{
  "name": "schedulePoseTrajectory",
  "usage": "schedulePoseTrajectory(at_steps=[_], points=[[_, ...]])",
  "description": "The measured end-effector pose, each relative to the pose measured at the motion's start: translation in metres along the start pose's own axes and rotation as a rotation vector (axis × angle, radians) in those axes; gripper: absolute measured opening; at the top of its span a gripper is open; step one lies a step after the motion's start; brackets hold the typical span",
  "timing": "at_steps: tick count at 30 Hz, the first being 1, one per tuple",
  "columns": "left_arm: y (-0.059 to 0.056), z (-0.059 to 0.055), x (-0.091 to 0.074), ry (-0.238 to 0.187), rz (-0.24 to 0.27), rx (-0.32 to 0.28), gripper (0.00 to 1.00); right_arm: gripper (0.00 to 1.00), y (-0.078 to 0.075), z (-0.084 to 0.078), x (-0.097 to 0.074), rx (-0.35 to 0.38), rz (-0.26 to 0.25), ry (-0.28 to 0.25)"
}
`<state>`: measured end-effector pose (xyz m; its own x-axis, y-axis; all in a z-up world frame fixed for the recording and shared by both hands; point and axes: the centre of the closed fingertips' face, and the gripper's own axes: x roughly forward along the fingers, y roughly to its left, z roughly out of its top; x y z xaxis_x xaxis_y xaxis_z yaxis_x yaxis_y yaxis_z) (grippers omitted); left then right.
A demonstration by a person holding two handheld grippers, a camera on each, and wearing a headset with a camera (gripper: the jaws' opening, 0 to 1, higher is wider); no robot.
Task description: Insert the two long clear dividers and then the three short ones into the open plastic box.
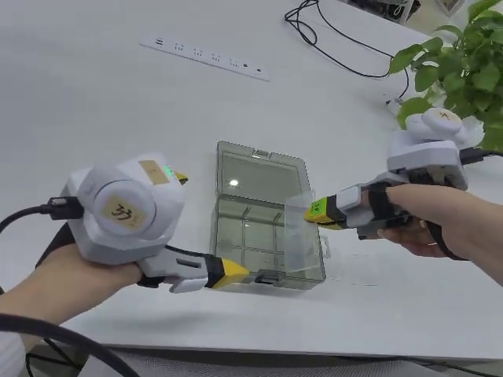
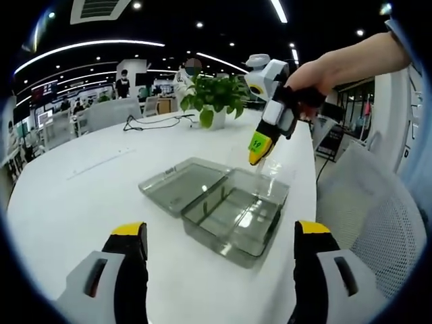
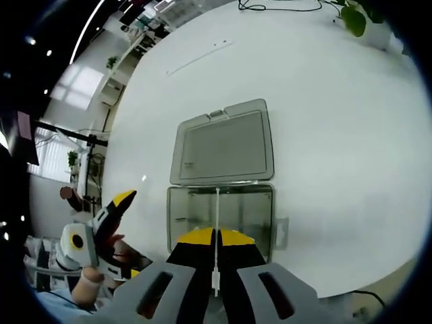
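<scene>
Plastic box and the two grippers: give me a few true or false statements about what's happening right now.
1. The right gripper is shut on a clear divider held over the plastic box. True.
2. The left gripper grips a divider too. False: its jaws stand wide open with nothing between them.
3. The box's lid is closed. False: it lies open, folded back on the far side of the box.
4. A power strip lies on the table beyond the box. True.
</scene>
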<state>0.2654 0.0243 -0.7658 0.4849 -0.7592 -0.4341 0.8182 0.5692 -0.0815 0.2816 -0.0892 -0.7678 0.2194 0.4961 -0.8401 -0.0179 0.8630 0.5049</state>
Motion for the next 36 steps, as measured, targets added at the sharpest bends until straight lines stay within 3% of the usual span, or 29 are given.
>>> schedulePoseTrajectory(at_steps=[6,11,14,24,36], points=[[0.000,-0.004,-0.002,0.002,0.003,-0.012,0.90,0.02,-0.010,0.004,0.003,0.004,-0.031,0.014],[0.001,-0.007,-0.002,0.002,0.004,-0.027,0.90,0.02,-0.009,-0.002,0.008,0.007,-0.044,0.028],[0.000,-0.008,-0.002,0.003,0.003,-0.031,0.90,0.02,-0.017,0.006,0.013,0.003,-0.052,0.041],[0.002,-0.011,-0.003,0.000,0.009,-0.050,0.89,0.02,-0.015,-0.004,0.015,-0.011,-0.087,0.061],[0.003,-0.016,-0.005,-0.001,0.014,-0.069,0.89,0.02,-0.023,0.001,0.022,-0.040,-0.101,0.085]])
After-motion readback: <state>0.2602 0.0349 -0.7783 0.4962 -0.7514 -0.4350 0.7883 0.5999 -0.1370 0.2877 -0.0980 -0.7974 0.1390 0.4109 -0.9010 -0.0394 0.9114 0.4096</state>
